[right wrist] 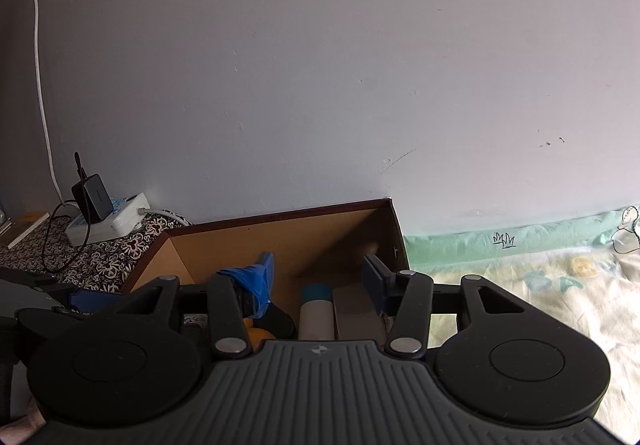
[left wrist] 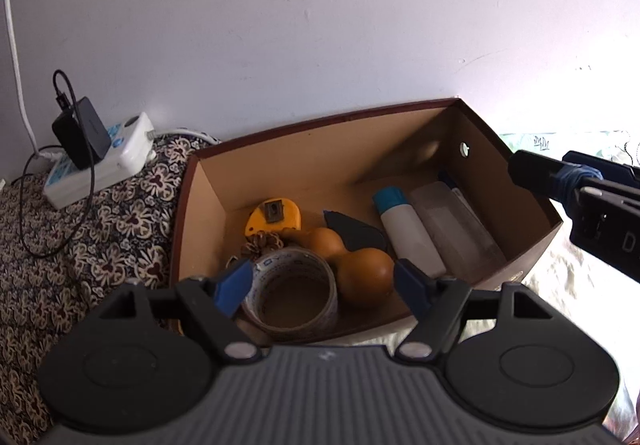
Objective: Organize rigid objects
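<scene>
Brown gourd (left wrist: 352, 265) between the spread left gripper (left wrist: 324, 287) fingers.

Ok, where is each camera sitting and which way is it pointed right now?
Left wrist: on the left gripper, above the cardboard box, looking down at the tape roll and gourd; open fingers and right gripper show.
Right wrist: on the right gripper, lower, facing the wall across the box; open fingers show.
Shared: box, white bottle, power strip.

Brown box (left wrist: 200, 205); orange gourd (left wrist: 360, 265); blue-capped white bottle (left wrist: 408, 237); floral cloth (left wrist: 100, 237).
</scene>
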Tool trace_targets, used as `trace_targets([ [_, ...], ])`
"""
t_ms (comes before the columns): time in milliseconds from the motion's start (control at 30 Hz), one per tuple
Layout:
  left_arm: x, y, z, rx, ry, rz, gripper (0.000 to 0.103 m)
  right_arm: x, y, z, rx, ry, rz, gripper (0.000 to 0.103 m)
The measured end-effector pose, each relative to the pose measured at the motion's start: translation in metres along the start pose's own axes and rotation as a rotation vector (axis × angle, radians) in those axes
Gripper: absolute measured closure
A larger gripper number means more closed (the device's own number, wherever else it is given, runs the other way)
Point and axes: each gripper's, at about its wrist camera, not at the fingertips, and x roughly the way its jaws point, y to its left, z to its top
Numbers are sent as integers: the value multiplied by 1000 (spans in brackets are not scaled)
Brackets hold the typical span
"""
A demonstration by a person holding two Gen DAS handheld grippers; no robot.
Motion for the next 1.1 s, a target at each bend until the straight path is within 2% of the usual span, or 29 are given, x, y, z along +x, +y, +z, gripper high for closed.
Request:
trace_targets([
  [267,12,8,-4,6,-34,59,27,13,15,-6,35,3,-16,69],
  [767,42,24,-11,-73,36,33,27,32,14,-16,16,55,-47,69],
  [1100,52,28,-15,-88,51,53,27,40,12,-19,13,77,-42,68],
])
